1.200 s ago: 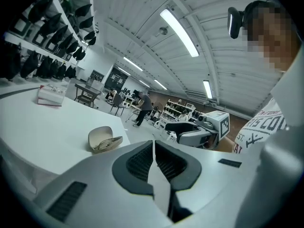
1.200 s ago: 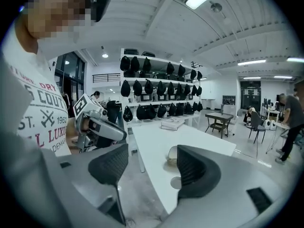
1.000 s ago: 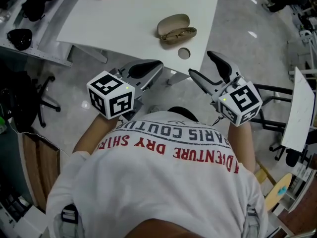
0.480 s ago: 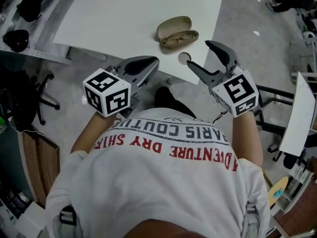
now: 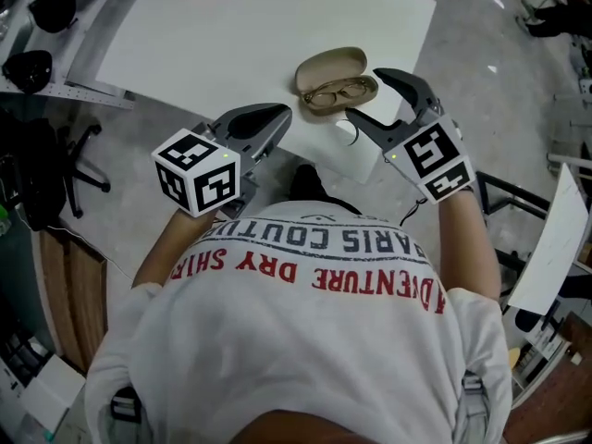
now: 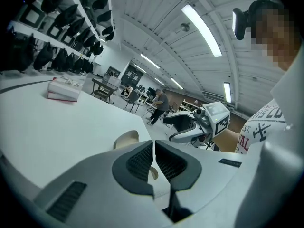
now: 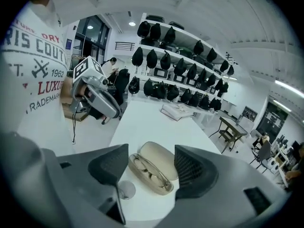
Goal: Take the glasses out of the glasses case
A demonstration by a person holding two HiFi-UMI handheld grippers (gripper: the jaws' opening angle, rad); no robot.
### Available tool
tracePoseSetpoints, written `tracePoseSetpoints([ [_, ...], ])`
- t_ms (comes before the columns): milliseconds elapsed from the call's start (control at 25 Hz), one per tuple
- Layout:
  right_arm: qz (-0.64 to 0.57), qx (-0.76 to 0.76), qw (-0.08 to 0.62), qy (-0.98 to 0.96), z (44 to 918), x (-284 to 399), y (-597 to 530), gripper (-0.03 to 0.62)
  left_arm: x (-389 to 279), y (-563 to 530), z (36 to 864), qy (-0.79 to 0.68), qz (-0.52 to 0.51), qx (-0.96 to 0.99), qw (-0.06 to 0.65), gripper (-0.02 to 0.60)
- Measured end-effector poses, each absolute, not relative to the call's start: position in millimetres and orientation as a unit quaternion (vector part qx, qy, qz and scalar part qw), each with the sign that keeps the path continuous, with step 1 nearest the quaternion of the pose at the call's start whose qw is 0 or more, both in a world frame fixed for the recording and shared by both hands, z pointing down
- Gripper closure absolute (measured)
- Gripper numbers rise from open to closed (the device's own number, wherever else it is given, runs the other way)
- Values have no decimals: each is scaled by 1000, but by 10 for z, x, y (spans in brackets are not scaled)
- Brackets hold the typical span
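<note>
One open glasses case [image 5: 331, 63] holding one pair of glasses [image 5: 338, 92] lies ahead of the right gripper [image 5: 364, 94], jaws spread; left gripper [image 5: 268, 118] clenched, empty

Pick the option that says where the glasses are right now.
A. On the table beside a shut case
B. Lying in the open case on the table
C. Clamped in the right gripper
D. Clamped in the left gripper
B: the glasses lie inside the open glasses case on the white table. The right gripper is open and short of them, and the left gripper is shut on nothing.
</note>
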State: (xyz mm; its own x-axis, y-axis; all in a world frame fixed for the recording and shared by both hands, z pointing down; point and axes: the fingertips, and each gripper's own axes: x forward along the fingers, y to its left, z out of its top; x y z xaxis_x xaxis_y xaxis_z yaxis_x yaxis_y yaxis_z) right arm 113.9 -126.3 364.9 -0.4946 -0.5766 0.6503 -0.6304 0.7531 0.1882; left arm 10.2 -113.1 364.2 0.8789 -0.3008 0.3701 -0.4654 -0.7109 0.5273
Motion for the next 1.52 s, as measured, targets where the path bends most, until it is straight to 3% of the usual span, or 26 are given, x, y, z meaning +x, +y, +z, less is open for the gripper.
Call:
tracePoseSetpoints([
  [560,-9,208,492,-845,4478,1100,-1687,295,28,-1506,3893,-247,132,896,345,546],
  [1520,-31,87,590,-802,5174,1048,-1787,406,-142,-1633,4042,-287,113,879,363,546],
])
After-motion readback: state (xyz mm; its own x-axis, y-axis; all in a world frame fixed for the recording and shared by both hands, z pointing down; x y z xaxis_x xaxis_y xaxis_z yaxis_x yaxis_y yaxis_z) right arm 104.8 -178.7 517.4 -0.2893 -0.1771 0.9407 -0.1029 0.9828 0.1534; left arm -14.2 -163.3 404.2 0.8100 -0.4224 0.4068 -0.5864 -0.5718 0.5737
